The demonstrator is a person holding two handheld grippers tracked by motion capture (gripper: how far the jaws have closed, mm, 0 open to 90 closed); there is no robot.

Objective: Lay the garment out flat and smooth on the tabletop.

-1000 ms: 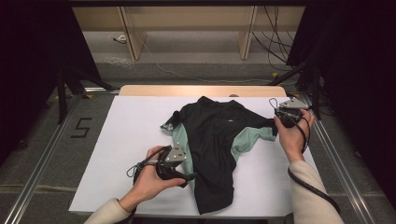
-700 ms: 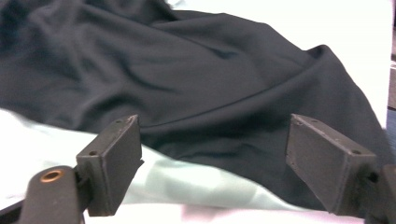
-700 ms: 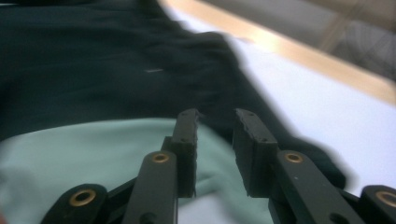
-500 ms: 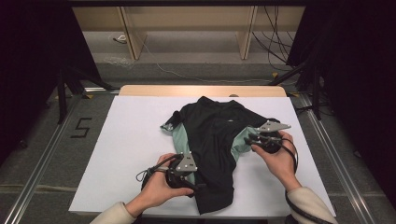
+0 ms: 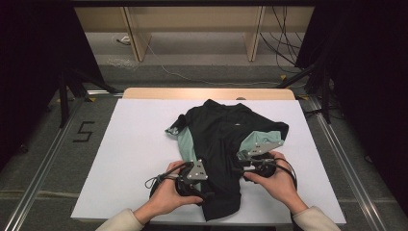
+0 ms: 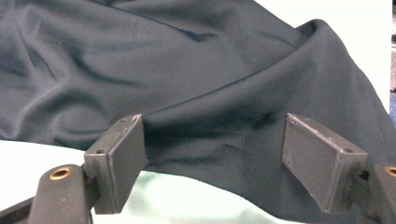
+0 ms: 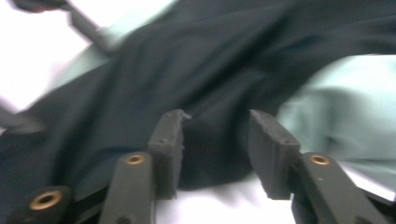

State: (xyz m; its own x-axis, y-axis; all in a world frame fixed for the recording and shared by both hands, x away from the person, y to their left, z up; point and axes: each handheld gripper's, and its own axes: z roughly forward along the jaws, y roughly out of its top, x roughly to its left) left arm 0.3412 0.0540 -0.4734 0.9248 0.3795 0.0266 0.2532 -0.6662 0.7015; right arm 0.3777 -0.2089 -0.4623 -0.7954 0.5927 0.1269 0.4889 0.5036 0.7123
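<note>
A black shirt [image 5: 221, 139] with mint-green side panels lies crumpled on the white table [image 5: 130, 159]. My left gripper [image 5: 204, 195] is at the shirt's near left edge and points into it. Its jaws have closed a little but still stand wide. A raised fold of the dark cloth [image 6: 187, 70] lies between the left gripper [image 6: 219, 158] pads, which do not press on it. My right gripper [image 5: 239, 165] is at the shirt's right edge, below the mint sleeve. The right gripper [image 7: 217, 140] has just been opening, its pads astride the dark hem [image 7: 210, 154] without pinching it.
The table's wooden far edge [image 5: 207, 93] borders a grey floor with shelf legs and cables. Metal rails [image 5: 43, 163] run along both sides of the table. Bare white surface lies to the left and right of the shirt.
My right hand has come in from the shirt's far right sleeve to its lower right edge, toward me. My left hand has edged slightly to the right along the near hem.
</note>
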